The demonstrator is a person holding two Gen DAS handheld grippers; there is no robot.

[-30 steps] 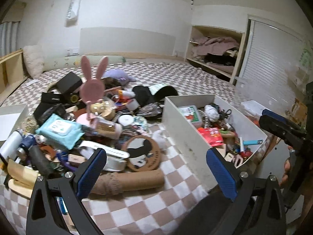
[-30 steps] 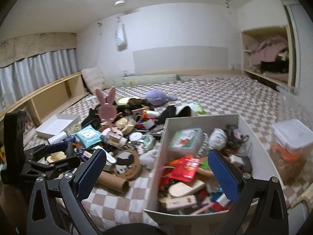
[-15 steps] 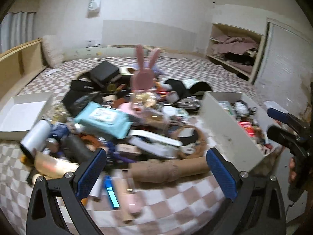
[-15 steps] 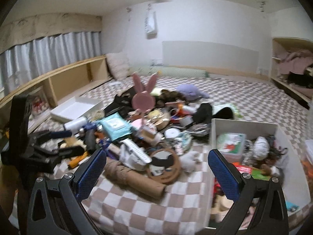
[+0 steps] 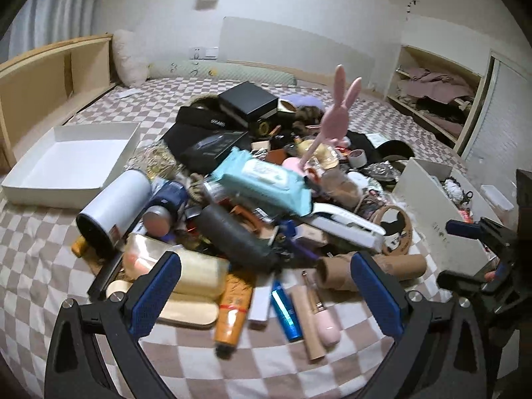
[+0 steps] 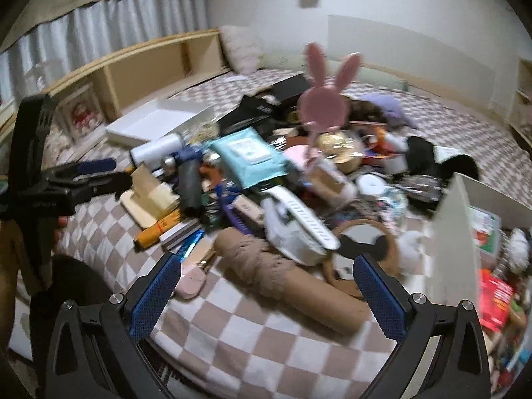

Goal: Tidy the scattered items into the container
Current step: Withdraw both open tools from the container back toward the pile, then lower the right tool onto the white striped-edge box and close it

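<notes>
Both of my grippers hang over a bed covered in a brown-and-white checked sheet [image 5: 40, 266], each with its blue-padded fingers spread wide and nothing between them. My left gripper [image 5: 266, 296] faces the near edge of the scattered pile [image 5: 266, 199], where an orange tube [image 5: 232, 309], a blue tube [image 5: 286, 312] and a pale pink case [image 5: 327, 319] lie side by side on the sheet just in front of its fingers. Behind them a white cylinder flask [image 5: 114, 206] lies on its side, and a teal pack of wipes [image 5: 266, 183] rests on top of the heap beside a pink bunny-eared stand [image 5: 332, 116] that rises upright above everything. My right gripper [image 6: 266, 296] looks across a brown cardboard-coloured roll [image 6: 292, 282] lying on the sheet, with a white stapler-like device [image 6: 299, 222] just beyond it. The white container [image 6: 449, 232] stands at the right of that view, already partly filled with small items, its near wall next to a round wooden-framed mirror [image 6: 362, 239]. A shallow white tray [image 5: 69, 163] sits apart at the left of the pile. In the right wrist view, my left gripper shows at the left edge, held by a hand [image 6: 61, 222].
</notes>
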